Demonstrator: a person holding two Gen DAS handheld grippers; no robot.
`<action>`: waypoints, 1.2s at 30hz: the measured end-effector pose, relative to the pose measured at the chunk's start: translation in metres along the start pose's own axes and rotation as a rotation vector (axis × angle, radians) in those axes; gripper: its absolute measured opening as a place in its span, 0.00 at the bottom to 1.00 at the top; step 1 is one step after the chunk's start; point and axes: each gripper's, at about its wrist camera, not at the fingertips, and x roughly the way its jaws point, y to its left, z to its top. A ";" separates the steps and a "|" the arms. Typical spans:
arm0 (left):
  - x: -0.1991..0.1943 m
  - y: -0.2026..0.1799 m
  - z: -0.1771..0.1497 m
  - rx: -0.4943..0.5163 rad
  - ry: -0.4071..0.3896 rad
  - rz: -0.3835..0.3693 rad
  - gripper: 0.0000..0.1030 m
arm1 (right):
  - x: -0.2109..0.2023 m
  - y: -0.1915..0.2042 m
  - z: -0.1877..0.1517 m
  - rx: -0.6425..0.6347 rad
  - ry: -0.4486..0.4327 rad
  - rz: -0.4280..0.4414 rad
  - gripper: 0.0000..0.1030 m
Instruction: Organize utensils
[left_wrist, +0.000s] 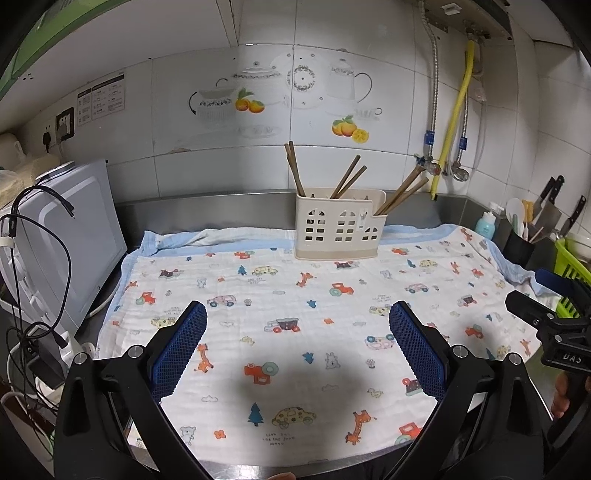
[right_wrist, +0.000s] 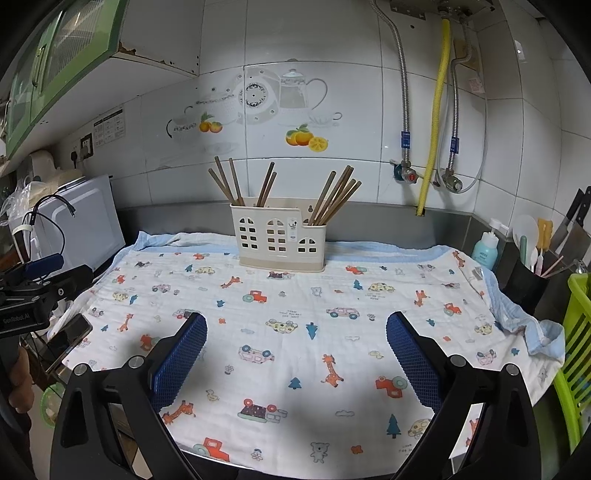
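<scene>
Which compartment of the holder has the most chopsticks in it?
The low right-end compartment of the cream holder: its chopstick bundle fans rightward, clearly thicker than the few sticks in the left and middle sections.

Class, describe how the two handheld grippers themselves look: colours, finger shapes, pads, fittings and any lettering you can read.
The left gripper and right gripper match: black angular plastic frames, two tapering fingers faced with blue mesh-textured pads, and round silver bolts at the pivots. Seen from the side, the left gripper's black body carries white lettering reading roughly "GenRobot.AI"; the right one shows "DAS". Both have a blue part on top.
</scene>
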 end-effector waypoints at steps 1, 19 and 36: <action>0.000 0.000 0.000 -0.001 -0.001 0.000 0.95 | 0.000 0.000 0.000 0.000 -0.001 0.001 0.92; 0.004 0.000 -0.007 0.015 0.021 -0.001 0.95 | -0.001 -0.001 0.001 -0.009 -0.003 -0.006 0.92; -0.001 -0.001 -0.011 0.019 0.020 -0.008 0.95 | -0.006 0.002 -0.002 -0.016 -0.002 -0.009 0.92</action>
